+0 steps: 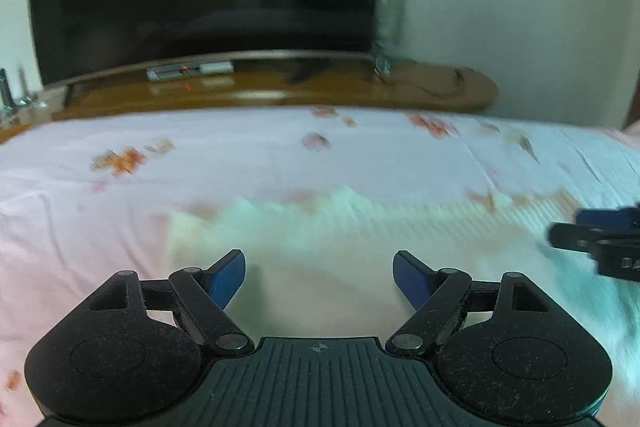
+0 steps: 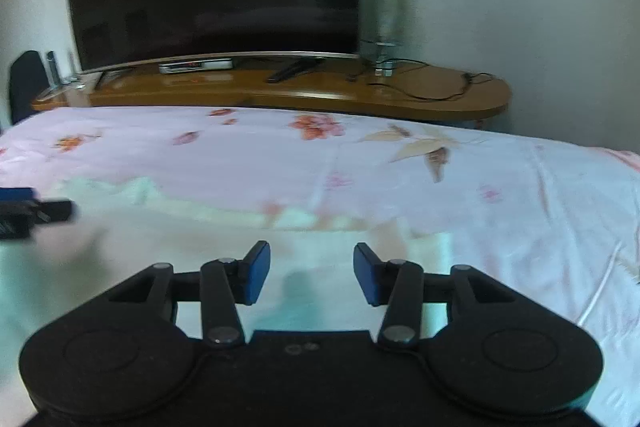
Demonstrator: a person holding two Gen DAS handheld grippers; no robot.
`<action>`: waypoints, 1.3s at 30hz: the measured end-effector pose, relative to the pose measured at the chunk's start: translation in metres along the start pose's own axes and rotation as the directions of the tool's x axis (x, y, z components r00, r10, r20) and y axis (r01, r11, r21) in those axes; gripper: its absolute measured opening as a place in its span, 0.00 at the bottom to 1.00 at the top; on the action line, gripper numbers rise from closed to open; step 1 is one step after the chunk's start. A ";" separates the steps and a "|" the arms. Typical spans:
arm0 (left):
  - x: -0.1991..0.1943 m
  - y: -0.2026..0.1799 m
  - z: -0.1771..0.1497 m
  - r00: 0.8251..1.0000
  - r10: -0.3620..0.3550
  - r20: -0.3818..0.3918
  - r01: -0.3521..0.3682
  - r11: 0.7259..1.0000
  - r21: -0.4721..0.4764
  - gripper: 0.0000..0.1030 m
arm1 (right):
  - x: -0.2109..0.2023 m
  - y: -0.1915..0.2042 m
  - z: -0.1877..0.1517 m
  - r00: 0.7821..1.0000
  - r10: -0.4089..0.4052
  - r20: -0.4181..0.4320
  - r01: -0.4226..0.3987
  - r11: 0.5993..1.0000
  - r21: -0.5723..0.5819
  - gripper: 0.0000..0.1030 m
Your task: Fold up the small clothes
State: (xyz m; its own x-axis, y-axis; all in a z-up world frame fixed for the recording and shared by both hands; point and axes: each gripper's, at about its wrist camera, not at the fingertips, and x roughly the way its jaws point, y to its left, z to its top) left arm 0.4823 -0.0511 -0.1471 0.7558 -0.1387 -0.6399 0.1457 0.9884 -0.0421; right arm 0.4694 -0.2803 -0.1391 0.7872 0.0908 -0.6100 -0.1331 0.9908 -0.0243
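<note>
Pale mint ribbed cloth point(image 1: 320, 267) is lying under my spread, empty left tool point(image 1: 319, 279) and right tool point(image 2: 311, 273); pink floral bed point(image 2: 520, 227) is lying open beyond its edge.

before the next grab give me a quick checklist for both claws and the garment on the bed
1. Left claw free to take cloth: ok, jaws stand apart with nothing between the pads.
2. Right claw free to take cloth: ok, jaws apart, narrower than the left, nothing pinched.
3. Pale mint garment under both claws: ok, it lies on the pink floral bedsheet below each.
4. Garment flat: cannot tell, both views are blurred; its far edge looks wavy.
5. Claws apart from each other: ok, each shows only at the edge of the other's view.
6. Edge or corner lined up with the pads: cannot tell.
</note>
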 end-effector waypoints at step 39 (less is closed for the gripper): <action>-0.045 -0.012 -0.057 0.993 0.035 -0.113 -0.033 0.999 0.022 0.79 | -0.038 0.036 -0.062 0.988 -0.117 -0.102 0.121 0.992 0.031 0.52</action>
State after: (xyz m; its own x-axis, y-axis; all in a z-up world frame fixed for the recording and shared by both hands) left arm 0.4101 -0.0533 -0.1616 0.6834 -0.0962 -0.7237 0.1349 0.9909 -0.0044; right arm 0.3975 -0.2541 -0.1660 0.7315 -0.0367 -0.6808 -0.0180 0.9972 -0.0731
